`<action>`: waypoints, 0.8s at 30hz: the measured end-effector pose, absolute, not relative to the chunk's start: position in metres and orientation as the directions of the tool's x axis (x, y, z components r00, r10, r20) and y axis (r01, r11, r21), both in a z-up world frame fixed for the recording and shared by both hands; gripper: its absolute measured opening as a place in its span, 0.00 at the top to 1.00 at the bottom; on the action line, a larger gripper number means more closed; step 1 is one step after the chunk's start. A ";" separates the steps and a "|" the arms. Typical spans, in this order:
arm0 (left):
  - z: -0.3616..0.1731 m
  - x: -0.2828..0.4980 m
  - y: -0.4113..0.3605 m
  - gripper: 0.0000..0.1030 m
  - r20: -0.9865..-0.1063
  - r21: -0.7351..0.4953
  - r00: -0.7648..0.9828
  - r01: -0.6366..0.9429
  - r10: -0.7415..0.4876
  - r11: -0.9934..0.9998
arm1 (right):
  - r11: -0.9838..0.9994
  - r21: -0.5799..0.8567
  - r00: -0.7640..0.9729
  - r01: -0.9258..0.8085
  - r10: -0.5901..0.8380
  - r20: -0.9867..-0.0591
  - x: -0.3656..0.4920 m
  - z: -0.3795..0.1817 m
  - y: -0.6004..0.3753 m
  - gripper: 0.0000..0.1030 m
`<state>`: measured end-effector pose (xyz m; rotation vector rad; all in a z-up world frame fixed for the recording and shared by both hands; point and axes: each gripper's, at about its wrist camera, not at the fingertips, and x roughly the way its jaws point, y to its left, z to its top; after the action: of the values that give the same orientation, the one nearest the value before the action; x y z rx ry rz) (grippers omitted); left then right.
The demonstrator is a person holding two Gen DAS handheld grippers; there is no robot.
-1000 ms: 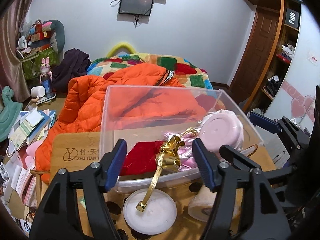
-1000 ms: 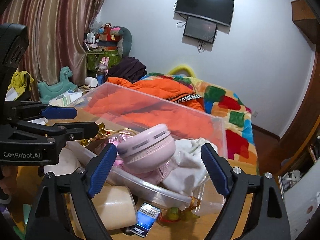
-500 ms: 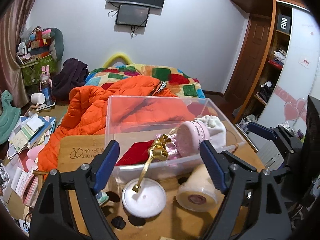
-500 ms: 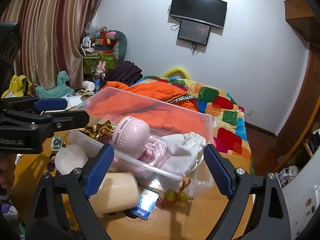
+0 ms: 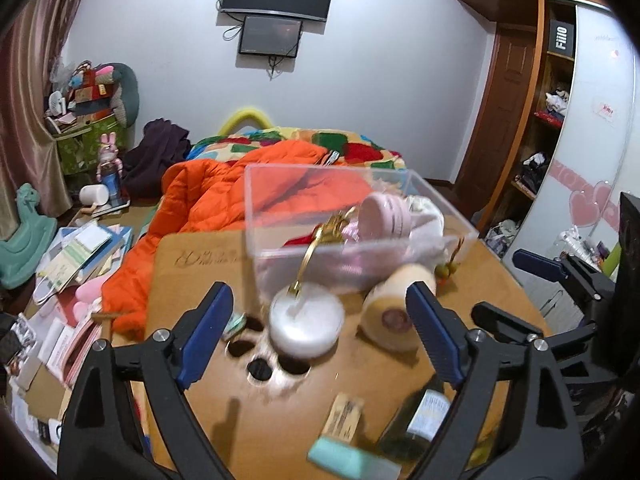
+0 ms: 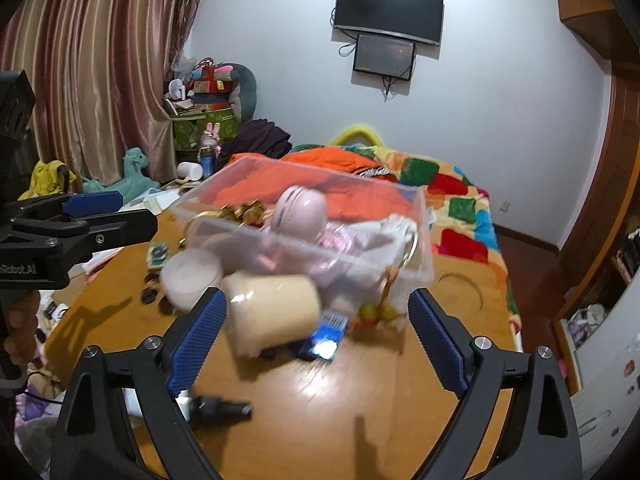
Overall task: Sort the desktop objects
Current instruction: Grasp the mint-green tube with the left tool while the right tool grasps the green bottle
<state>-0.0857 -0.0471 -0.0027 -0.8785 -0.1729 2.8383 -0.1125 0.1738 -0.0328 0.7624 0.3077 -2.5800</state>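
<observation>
A clear plastic bin (image 5: 400,184) (image 6: 416,248) stands on the round wooden table (image 5: 288,412). In it lie a pink round case (image 5: 384,216) (image 6: 300,208), a gold ornament (image 5: 332,232), a white cloth and a red cloth. In front of it lie a white round puff (image 5: 306,322) and a cream jar on its side (image 5: 396,312) (image 6: 272,312). My left gripper (image 5: 319,292) hovers short of the bin, its jaws opening with nothing between them. My right gripper (image 6: 316,296) is open and empty above the jar.
A green bottle (image 5: 416,424), a card (image 5: 346,416) and a teal object (image 5: 348,460) lie near the front edge. A blue box (image 6: 326,338) and a black item (image 6: 220,408) lie by the jar. A bed with an orange jacket (image 5: 224,196) is behind the table.
Both grippers have drawn back from the bin, so more of the tabletop shows. The left jaws have spread wider. The pink case has tipped onto its side in the bin.
</observation>
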 end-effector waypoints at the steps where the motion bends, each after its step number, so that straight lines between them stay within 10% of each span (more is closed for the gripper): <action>1: -0.006 -0.080 -0.048 0.14 -0.554 -0.157 -0.811 -0.116 0.185 -0.981 | -0.881 -0.081 -0.751 0.466 -0.345 -0.563 -0.109 -0.035 0.175 0.11; 24: -0.064 0.007 -0.051 0.14 -0.652 -0.124 -0.742 -0.097 0.155 -0.988 | -0.812 -0.015 -0.619 0.584 -0.433 -0.655 -0.060 -0.100 0.132 0.13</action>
<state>0.0075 -0.0515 -0.0637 -1.0623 -0.1235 2.8101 -0.0605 0.1324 -0.0999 0.8842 0.3055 -2.3871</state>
